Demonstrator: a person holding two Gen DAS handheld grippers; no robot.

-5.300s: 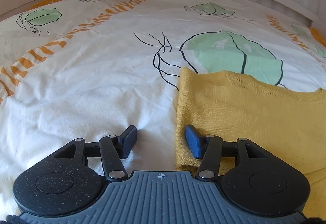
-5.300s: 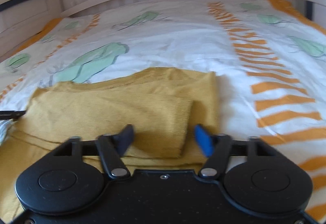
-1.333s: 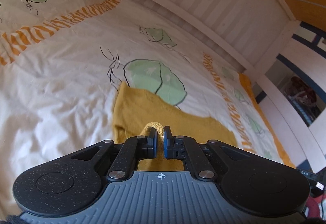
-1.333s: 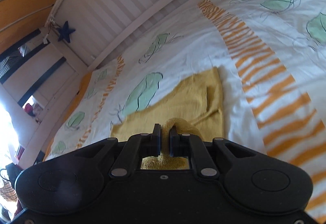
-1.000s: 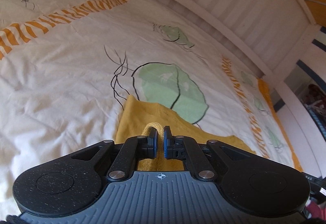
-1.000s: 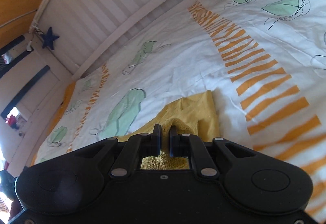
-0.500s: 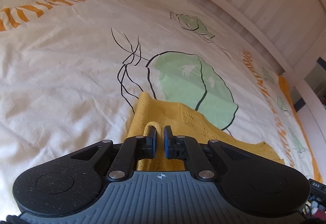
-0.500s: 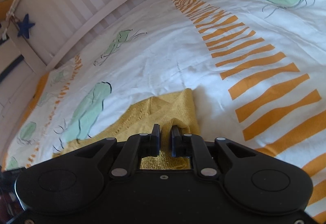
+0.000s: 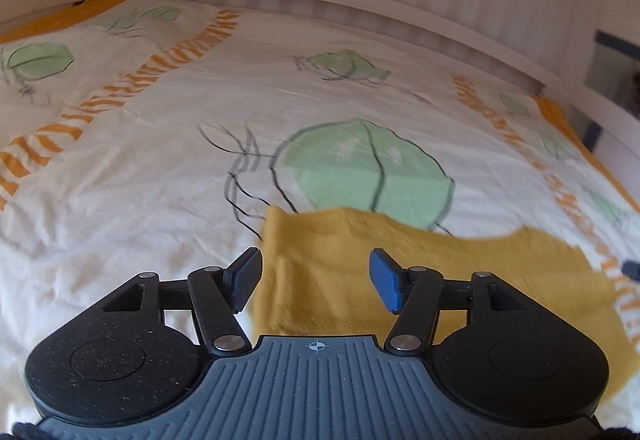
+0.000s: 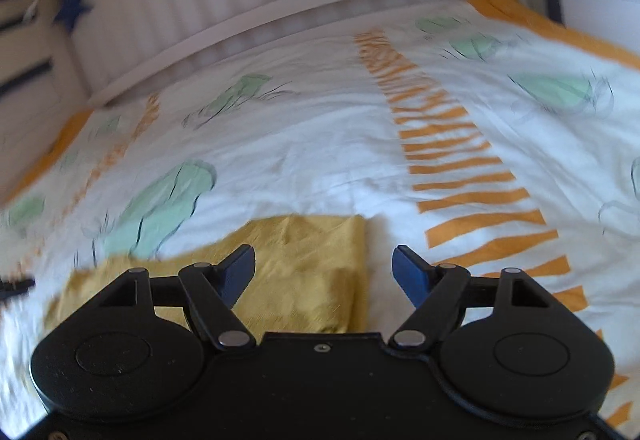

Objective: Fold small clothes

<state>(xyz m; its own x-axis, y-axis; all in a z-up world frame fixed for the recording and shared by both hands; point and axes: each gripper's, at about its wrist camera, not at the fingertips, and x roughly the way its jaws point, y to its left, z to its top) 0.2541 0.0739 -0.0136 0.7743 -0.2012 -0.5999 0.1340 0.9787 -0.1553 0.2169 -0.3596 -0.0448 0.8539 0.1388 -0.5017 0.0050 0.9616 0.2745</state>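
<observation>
A mustard-yellow knit garment (image 9: pixel 460 264) lies folded flat on the bed. My left gripper (image 9: pixel 316 276) is open and empty, just above the garment's left edge. In the right wrist view the same garment (image 10: pixel 304 272) shows its right edge below my right gripper (image 10: pixel 324 272), which is open and empty. The tip of the right gripper shows at the right edge of the left wrist view (image 9: pixel 632 268).
The white duvet (image 9: pixel 140 199) has green leaf prints and orange striped bands (image 10: pixel 460 167). A white slatted bed rail (image 9: pixel 360 7) runs along the far side. A blue star (image 10: pixel 74 9) hangs on the rail at the left.
Both grippers were shut on the garment's edge and carried it forward over the rest. Now both have opened and let go, and the fold lies on the bed.
</observation>
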